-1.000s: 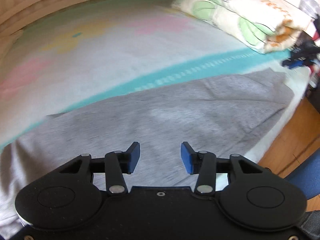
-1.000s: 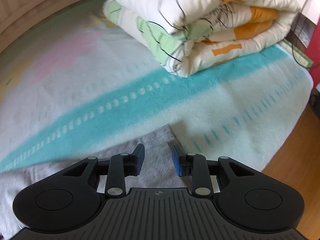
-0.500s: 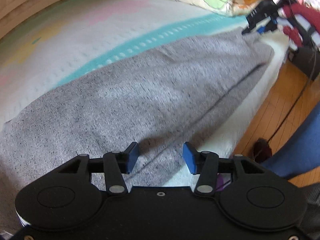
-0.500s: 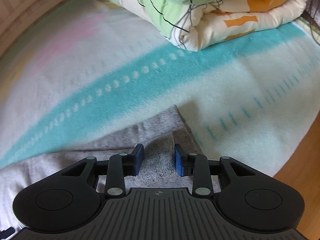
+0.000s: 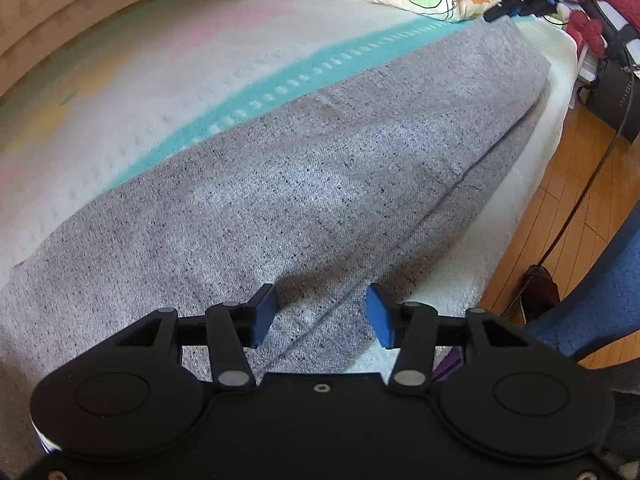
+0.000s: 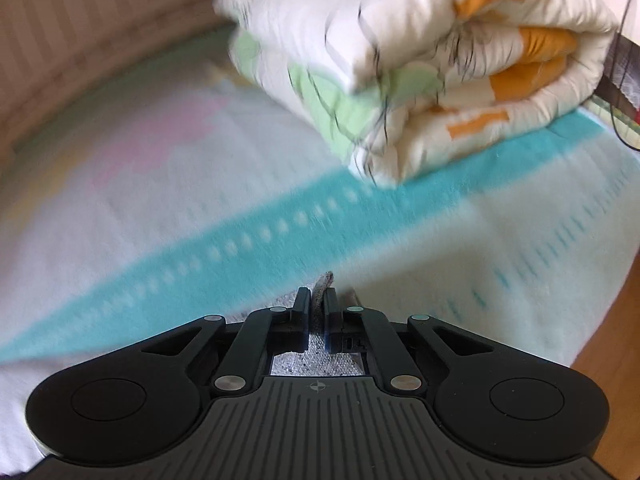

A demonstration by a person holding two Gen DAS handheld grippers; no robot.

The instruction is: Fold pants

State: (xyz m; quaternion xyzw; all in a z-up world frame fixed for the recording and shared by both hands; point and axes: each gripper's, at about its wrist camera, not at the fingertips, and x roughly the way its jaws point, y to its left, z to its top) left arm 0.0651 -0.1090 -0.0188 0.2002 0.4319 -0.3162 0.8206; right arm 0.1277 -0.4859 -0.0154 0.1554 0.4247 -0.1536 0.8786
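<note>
Right tongs point(image 6: 319, 300), just closed, pinch the grey pants point(image 5: 320, 184) corner near the bed point(image 5: 180, 72) edge; left tongs point(image 5: 320, 314) spread above them.

Daylight, bright, from upper right in both views. Left wrist view sharp on the grey pants point(image 5: 320, 184); soft shadow under the blue pads point(image 5: 262, 314). Right wrist view motion-blurred: folded duvet point(image 6: 420, 68) and blanket point(image 6: 160, 200) smeared. Strong fisheye curvature at edges.
</note>
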